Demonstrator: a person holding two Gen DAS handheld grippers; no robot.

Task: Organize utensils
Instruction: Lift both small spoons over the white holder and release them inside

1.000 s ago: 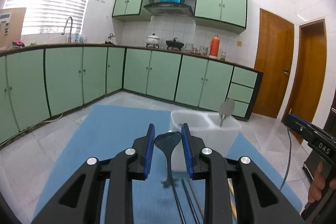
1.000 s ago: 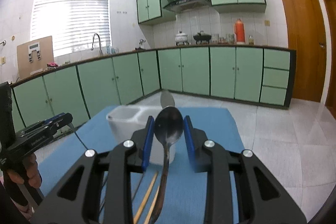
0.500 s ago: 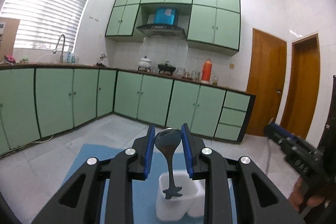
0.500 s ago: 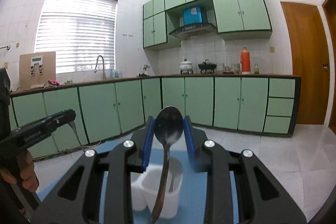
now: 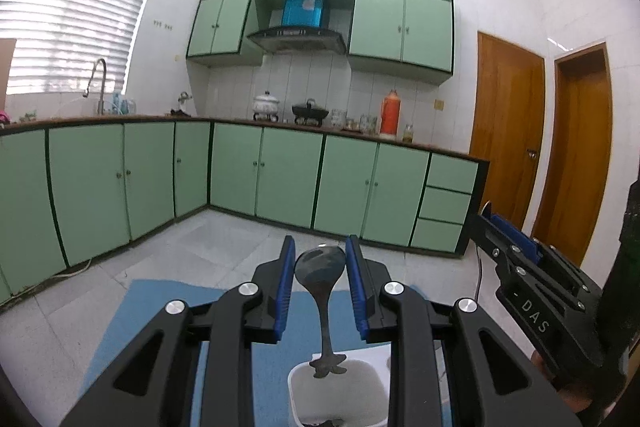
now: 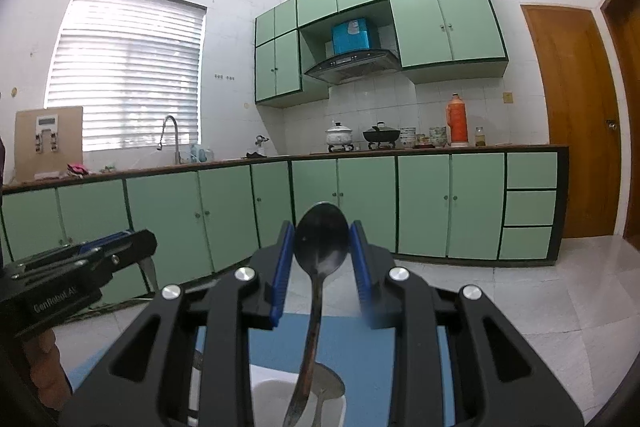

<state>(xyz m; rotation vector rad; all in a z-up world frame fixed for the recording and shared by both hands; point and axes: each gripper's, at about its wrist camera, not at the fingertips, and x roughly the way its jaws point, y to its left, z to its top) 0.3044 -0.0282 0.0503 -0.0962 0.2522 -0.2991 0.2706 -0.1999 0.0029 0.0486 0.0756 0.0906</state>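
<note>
Above the white holder [image 5: 340,387], both spoon-gripping grippers have risen since earlier.

You hold a glossy dark metal spoon [image 6: 321,247] above a smooth white plastic holder [image 5: 298,397]; the blue mat [image 5: 136,311] looks matt, the floor tiles [image 6: 560,291] polished.
</note>
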